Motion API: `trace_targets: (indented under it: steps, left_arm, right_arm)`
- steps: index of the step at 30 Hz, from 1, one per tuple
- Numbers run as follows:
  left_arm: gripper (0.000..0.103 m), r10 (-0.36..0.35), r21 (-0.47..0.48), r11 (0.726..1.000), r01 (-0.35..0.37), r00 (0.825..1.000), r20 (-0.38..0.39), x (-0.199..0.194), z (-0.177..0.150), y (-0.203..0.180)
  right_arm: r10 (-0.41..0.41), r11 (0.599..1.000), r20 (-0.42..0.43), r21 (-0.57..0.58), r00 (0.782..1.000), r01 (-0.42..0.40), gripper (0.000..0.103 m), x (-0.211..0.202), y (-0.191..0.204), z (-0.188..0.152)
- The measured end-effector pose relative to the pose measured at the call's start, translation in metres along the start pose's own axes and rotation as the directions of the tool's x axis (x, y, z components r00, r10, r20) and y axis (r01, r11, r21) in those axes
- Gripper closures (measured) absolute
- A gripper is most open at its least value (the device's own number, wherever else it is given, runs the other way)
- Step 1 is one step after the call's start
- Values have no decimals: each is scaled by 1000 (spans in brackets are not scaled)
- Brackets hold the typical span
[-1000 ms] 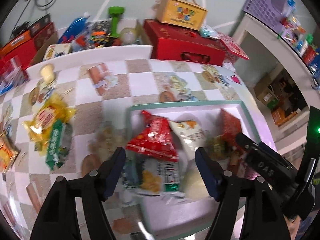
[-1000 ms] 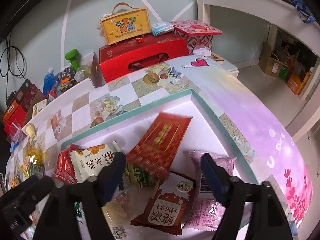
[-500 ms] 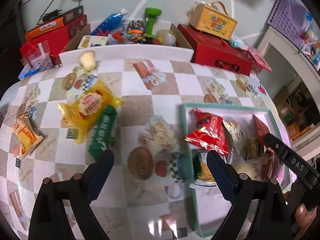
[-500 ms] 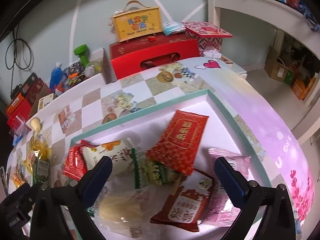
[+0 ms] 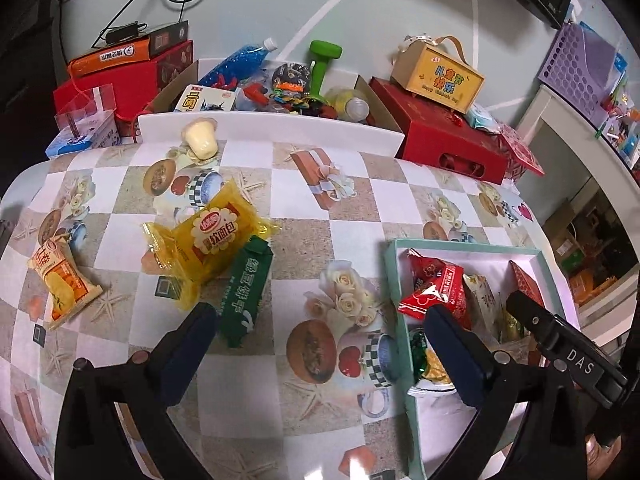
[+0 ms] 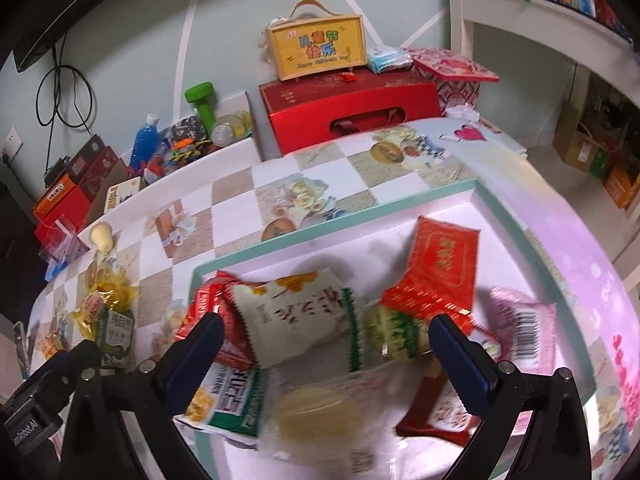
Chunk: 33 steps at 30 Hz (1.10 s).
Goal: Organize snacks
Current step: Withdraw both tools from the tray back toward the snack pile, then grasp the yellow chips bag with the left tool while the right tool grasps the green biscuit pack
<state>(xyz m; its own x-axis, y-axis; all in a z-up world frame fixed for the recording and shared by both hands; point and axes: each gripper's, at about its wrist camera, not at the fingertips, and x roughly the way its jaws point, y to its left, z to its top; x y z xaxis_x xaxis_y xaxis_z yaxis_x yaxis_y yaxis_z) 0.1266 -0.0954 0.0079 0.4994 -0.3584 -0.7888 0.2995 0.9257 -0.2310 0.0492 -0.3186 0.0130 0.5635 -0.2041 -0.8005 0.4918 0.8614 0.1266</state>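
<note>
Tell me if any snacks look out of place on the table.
Yes. Four snacks lie outside the teal-rimmed tray: a yellow bread packet overlapping a dark green packet, an orange packet near the table's left edge, and a pudding cup tipped on its side at the back.

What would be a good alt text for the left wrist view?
The open left gripper hovers empty over a checkered table, its jaws opening; yellow, green and orange snack packs lie left, a snack-filled tray right.
</note>
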Motion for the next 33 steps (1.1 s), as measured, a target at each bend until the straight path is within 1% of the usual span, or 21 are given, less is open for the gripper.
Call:
trace_targets:
  steps: [4,6,8,11,14,20,24,28,33]
  left_arm:
    - [0,-11,2,1000,11,1000,-1,-1,4,10]
    - [0,-1,3,1000,1,1000,15,-6,8,18]
    - [0,12,-3,1000,-12,999,33,-12,13,29]
    - [0,32,-41,999,-30,998,52,-18,20,50]
    - [0,51,-104,994,-43,996,74,-26,24,77]
    - [0,126,-210,972,-106,988,84,-36,25,132]
    - [0,173,-278,949,-146,982,73,-37,23,164]
    - [0,197,-322,932,-168,978,60,-33,20,186]
    - [0,201,-377,911,-168,978,48,-27,16,208]
  right_arm:
    - [18,1000,-6,-17,1000,-18,0,0,14,-2]
    - [26,999,6,-39,1000,-26,0,-3,25,-2]
    - [52,997,14,-53,999,-51,0,-6,35,-2]
    - [105,992,25,-77,994,-103,0,-11,54,-1]
    - [142,985,24,-106,990,-139,0,-13,74,0]
    - [189,969,-3,-160,982,-187,0,-8,111,-1]
    - [224,950,-33,-214,974,-226,0,-1,142,-5]
    - [248,935,-80,-242,965,-260,0,12,165,-14]
    - [262,921,-145,-257,954,-293,0,33,186,-25]
